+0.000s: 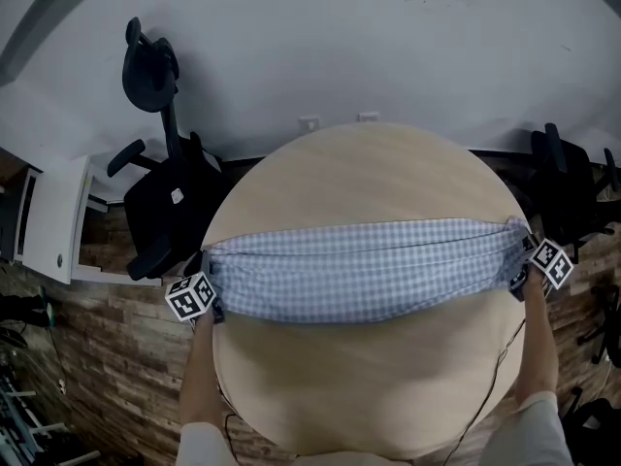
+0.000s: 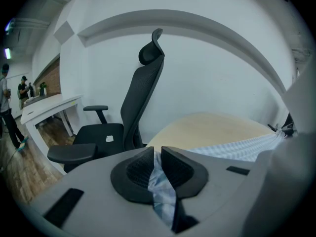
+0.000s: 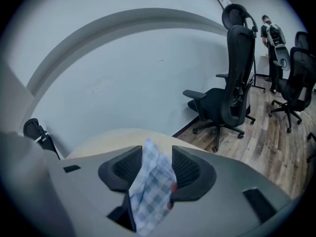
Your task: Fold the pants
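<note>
The blue-and-white checked pants (image 1: 359, 270) lie stretched in a long band across the round wooden table (image 1: 369, 173), from its left edge to its right edge. My left gripper (image 1: 209, 265) is at the left end, and in the left gripper view it (image 2: 158, 154) is shut on a bunched fold of the cloth (image 2: 159, 181). My right gripper (image 1: 519, 246) is at the right end. In the right gripper view its jaws (image 3: 157, 154) stand apart, with a corner of the pants (image 3: 153, 181) loose between them.
A black office chair (image 1: 165, 192) stands just past the table's left edge, beside a white desk (image 1: 53, 216). More black chairs (image 1: 568, 183) stand at the right. The white wall runs behind the table. A person (image 2: 7, 107) stands far off on the wood floor.
</note>
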